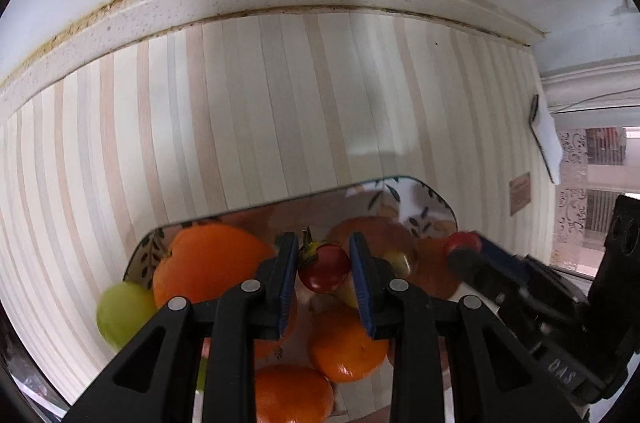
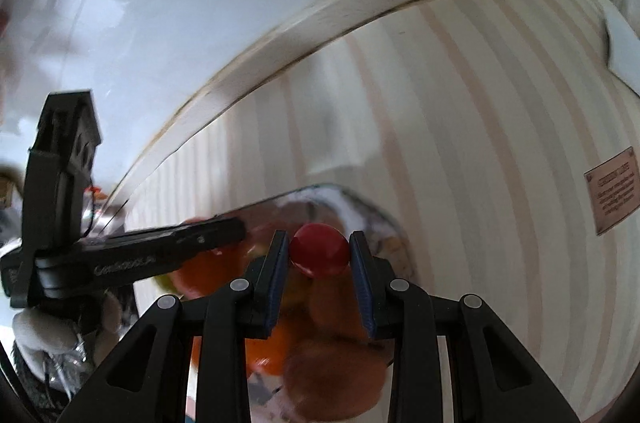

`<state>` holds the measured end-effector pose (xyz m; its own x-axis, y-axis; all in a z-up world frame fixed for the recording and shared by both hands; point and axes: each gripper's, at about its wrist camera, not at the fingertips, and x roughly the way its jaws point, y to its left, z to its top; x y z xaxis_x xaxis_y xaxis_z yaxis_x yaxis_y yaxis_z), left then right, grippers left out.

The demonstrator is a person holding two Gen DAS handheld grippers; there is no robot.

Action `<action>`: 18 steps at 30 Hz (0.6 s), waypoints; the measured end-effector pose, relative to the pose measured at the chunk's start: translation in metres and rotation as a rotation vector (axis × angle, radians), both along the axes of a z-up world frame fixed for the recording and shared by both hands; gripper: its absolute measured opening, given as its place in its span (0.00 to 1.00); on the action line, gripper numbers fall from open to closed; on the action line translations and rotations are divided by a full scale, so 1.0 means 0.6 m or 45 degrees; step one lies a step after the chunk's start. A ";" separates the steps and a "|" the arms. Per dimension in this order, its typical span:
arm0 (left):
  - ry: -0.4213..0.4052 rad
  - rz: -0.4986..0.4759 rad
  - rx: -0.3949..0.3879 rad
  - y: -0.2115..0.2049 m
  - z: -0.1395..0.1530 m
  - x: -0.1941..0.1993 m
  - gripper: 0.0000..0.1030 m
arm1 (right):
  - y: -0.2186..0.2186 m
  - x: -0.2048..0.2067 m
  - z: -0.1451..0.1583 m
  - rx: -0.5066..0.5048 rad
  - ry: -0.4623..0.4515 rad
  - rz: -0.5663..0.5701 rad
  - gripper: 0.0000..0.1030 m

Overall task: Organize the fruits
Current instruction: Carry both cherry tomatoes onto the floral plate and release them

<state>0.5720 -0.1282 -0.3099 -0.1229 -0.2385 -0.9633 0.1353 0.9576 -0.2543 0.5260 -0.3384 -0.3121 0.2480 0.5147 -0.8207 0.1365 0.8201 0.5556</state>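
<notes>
Oranges (image 1: 216, 263) on plate (image 1: 434, 201) (striped mat (image 1: 240, 127) beneath)

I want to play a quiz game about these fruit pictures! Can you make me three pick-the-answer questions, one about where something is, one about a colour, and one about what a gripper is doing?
1. Where do the oranges lie?
A on the patterned plate
B in a basket
C on the floor

2. What colour is the fruit at the plate's left edge?
A purple
B green
C blue

3. What is the right gripper doing?
A hanging open
B pinching a spoon
C pinching a red tomato

Answers: 1 A, oranges rest on it; 2 B, pale green; 3 C, both pads touch it.
</notes>
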 end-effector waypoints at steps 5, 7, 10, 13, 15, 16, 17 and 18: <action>0.026 -0.032 0.019 -0.006 0.016 -0.033 0.23 | 0.027 -0.021 0.010 0.035 0.002 0.073 0.33; 0.052 -0.038 0.004 -0.011 0.017 -0.052 0.23 | 0.033 -0.029 0.011 0.040 0.009 0.087 0.33; 0.078 -0.032 -0.004 -0.008 0.010 -0.068 0.23 | 0.043 -0.040 0.001 0.060 0.045 0.112 0.33; 0.121 -0.002 -0.016 -0.001 0.001 -0.080 0.24 | 0.047 -0.050 -0.004 0.068 0.058 0.117 0.35; 0.147 0.030 -0.028 0.007 -0.002 -0.085 0.25 | 0.044 -0.054 -0.003 0.091 0.060 0.104 0.41; 0.156 0.048 -0.028 0.012 -0.002 -0.086 0.25 | 0.042 -0.056 0.000 0.094 0.063 0.092 0.54; 0.158 0.061 -0.031 0.017 0.000 -0.086 0.26 | 0.036 -0.057 0.004 0.091 0.067 0.077 0.63; 0.153 0.073 -0.032 0.019 0.003 -0.085 0.27 | 0.032 -0.058 0.007 0.085 0.064 0.062 0.75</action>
